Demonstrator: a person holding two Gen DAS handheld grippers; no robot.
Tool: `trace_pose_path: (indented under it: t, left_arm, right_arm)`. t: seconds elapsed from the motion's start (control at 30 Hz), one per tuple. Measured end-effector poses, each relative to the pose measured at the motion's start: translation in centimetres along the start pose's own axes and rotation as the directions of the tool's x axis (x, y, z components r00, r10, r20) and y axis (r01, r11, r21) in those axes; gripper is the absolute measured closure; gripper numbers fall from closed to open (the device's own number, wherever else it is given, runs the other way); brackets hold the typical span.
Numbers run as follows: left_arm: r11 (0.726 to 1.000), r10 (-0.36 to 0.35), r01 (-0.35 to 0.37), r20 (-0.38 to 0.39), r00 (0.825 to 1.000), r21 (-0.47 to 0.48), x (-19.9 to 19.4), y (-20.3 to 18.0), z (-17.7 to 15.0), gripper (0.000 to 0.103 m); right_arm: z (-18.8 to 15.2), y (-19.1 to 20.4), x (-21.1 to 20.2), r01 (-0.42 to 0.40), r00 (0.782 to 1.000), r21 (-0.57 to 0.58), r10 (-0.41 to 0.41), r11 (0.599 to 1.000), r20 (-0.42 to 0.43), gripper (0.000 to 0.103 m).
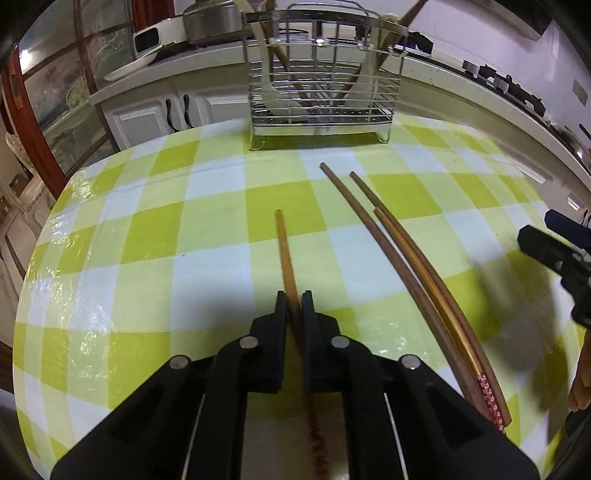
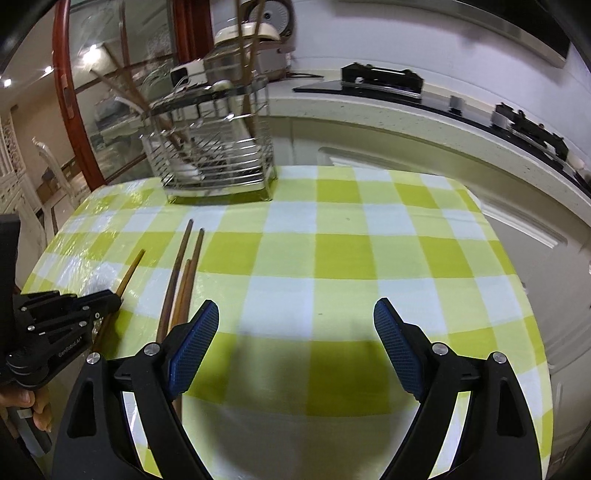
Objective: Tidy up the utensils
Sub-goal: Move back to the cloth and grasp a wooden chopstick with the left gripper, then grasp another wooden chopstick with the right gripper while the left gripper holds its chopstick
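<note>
Counter (image 1: pixel 155 236) under green-and-white check cloth carries the wire steel utensil rack (image 1: pixel 321 92) at its far edge, straight ahead of the left claw (image 1: pixel 294 295), which is clenched on one light wooden chopstick (image 1: pixel 285 251) pointing rackward (three brown chopsticks (image 1: pixel 402 258) lie just beside); the right claw (image 2: pixel 295 317) gapes, holding nothing.

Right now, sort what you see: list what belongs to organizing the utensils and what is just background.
Belongs to the job:
- chopstick clamped in the left gripper
- three loose chopsticks on the tablecloth
- wire utensil rack
- right gripper, open

Just lying about:
- pot
- white appliance
- checkered tablecloth
</note>
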State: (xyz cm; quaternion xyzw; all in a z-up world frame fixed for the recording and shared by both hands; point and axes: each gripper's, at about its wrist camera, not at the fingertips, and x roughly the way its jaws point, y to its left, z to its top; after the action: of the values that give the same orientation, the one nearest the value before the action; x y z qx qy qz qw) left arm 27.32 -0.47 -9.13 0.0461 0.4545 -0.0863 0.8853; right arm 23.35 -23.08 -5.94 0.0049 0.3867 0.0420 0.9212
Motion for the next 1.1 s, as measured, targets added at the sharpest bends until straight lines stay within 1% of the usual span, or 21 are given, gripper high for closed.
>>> trace_pose_path:
  t: [0.23,0.53,0.6,0.67,0.73,0.8,0.83,0.9,1.03,1.07,1.1]
  left_arm:
    - [0.998,0.021,-0.021,0.005,1.000,-0.060,-0.3,2.9,-0.4,0.096]
    - [0.987,0.063,-0.056,0.037,0.997,-0.148,-2.1,7.1,-1.1,0.096]
    - [0.985,0.067,-0.059,0.044,0.997,-0.160,-2.4,7.7,-1.1,0.096]
    - [0.984,0.066,-0.057,0.048,0.997,-0.168,-2.6,8.0,-1.2,0.096]
    - [0.984,0.063,-0.054,0.051,0.997,-0.171,-2.7,8.2,-1.3,0.096]
    - [0.984,0.061,-0.052,0.052,0.997,-0.173,-2.6,8.2,-1.3,0.096]
    - [0.984,0.060,-0.050,0.053,0.997,-0.173,-2.7,8.2,-1.3,0.096]
    - [0.983,0.061,-0.050,0.054,0.997,-0.178,-2.6,8.3,-1.4,0.096]
    - [0.982,0.061,-0.050,0.054,0.997,-0.182,-2.6,8.4,-1.4,0.096]
    - [0.982,0.061,-0.050,0.055,0.997,-0.183,-2.6,8.5,-1.5,0.096]
    - [0.982,0.061,-0.050,0.055,0.997,-0.183,-2.6,8.5,-1.5,0.096]
  right_arm:
    - [0.2,3.1,2.2,-0.020,0.999,-0.060,0.018,0.998,-0.038,0.022]
    - [0.0,5.8,4.3,-0.015,0.996,-0.128,0.004,0.992,-0.091,0.022]
    - [0.0,6.0,4.5,-0.020,0.995,-0.126,0.008,0.992,-0.095,0.022]
    - [-0.1,6.2,4.8,-0.008,0.995,-0.140,-0.007,0.990,-0.100,0.022]
    - [0.0,6.2,5.1,-0.024,0.994,-0.136,0.010,0.990,-0.106,0.022]
    - [0.0,6.4,5.4,-0.002,0.994,-0.149,-0.014,0.989,-0.109,0.023]
    - [0.0,6.3,5.6,0.010,0.993,-0.152,-0.027,0.988,-0.113,0.023]
    - [-0.1,5.8,5.8,0.000,0.993,-0.136,-0.016,0.991,-0.119,0.023]
    - [0.0,5.0,5.7,0.011,0.992,-0.125,-0.027,0.992,-0.121,0.023]
    - [0.0,4.9,5.7,0.011,0.992,-0.123,-0.026,0.992,-0.121,0.023]
    - [0.0,4.5,5.7,0.007,0.992,-0.117,-0.022,0.993,-0.123,0.027]
